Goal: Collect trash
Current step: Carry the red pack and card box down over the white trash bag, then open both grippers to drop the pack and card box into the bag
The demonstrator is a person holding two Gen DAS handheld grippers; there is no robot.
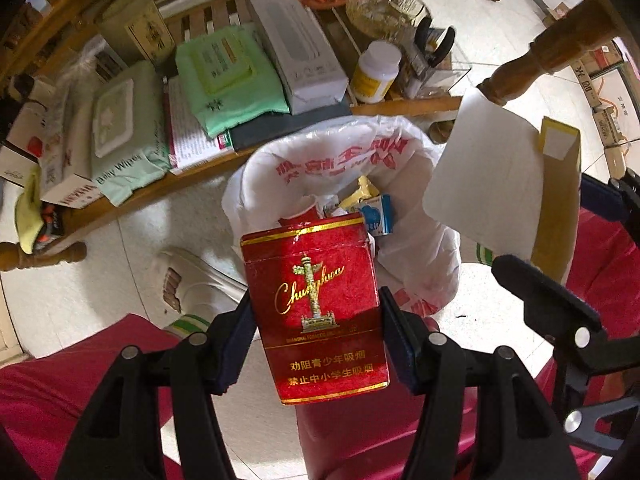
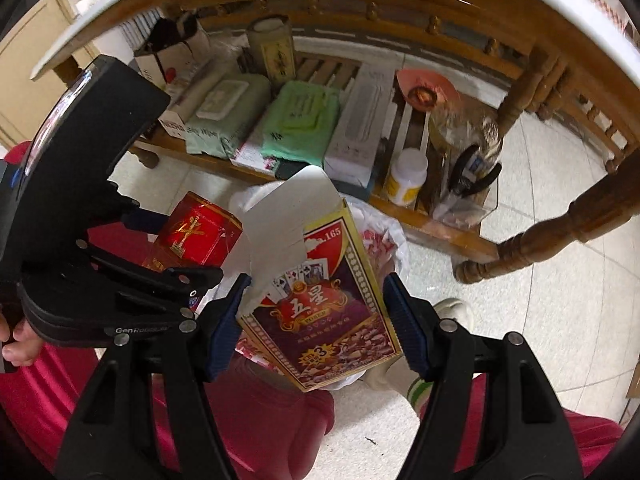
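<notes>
My left gripper (image 1: 318,334) is shut on a red Chunghwa cigarette pack (image 1: 320,304) and holds it upright just above a white plastic trash bag (image 1: 320,168) with red print. Wrappers and a small blue carton (image 1: 376,214) lie inside the bag. My right gripper (image 2: 316,320) is shut on an open playing-card box (image 2: 324,304) with its white flap up, held over the same bag (image 2: 384,240). The card box also shows in the left wrist view (image 1: 500,168), and the cigarette pack shows in the right wrist view (image 2: 196,232).
A low wooden shelf (image 1: 400,106) behind the bag holds wipes packs (image 1: 120,136), a white box (image 1: 296,44), a pill bottle (image 1: 376,72) and a glass ashtray (image 1: 380,12). A table leg (image 2: 560,228) stands right. My red-trousered knees (image 1: 80,380) and white shoes (image 1: 192,280) flank the bag.
</notes>
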